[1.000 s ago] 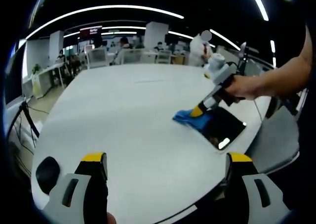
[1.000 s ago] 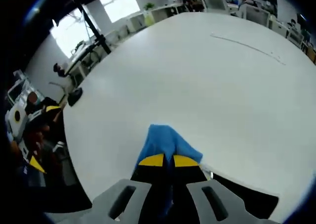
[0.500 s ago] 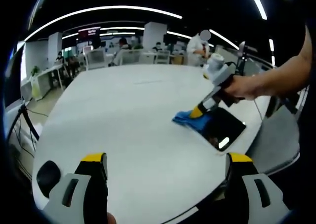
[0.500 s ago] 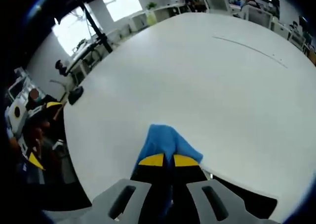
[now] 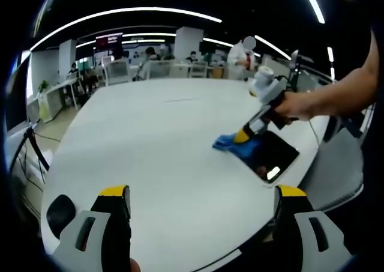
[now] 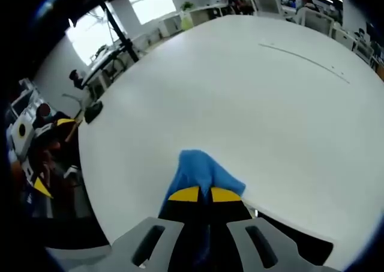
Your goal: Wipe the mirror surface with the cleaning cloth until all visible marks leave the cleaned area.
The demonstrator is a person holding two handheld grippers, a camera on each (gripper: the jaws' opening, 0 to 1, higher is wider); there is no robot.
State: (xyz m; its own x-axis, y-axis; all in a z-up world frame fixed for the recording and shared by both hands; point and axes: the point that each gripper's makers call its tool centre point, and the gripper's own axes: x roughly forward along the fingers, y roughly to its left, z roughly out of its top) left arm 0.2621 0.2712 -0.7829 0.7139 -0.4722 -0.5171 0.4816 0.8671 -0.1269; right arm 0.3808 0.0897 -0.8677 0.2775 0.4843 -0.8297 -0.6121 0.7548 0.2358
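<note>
Blue cleaning cloth [image 5: 231,145] pinched in the right gripper [image 6: 198,195], jaws closed on it, pressed at the mirror's [image 5: 271,154] 10 o'clock corner. Mirror's long axis runs toward 4 o'clock, near the white table's [image 5: 156,140] edge. Left gripper [image 5: 201,200] gapes wide, well apart.

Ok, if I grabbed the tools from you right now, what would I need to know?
Right tool: shut on the blue cloth, pressing it onto the near-left end of the mirror.
Left tool: open, holding nothing, held above the white table, away from the mirror.
Mirror: lies flat near the table's right edge, dark and reflective.
Done: the cloth is on the glass; whether any marks have come off cannot be told.
Left: wipe across the rest of the mirror, then check for marks.
</note>
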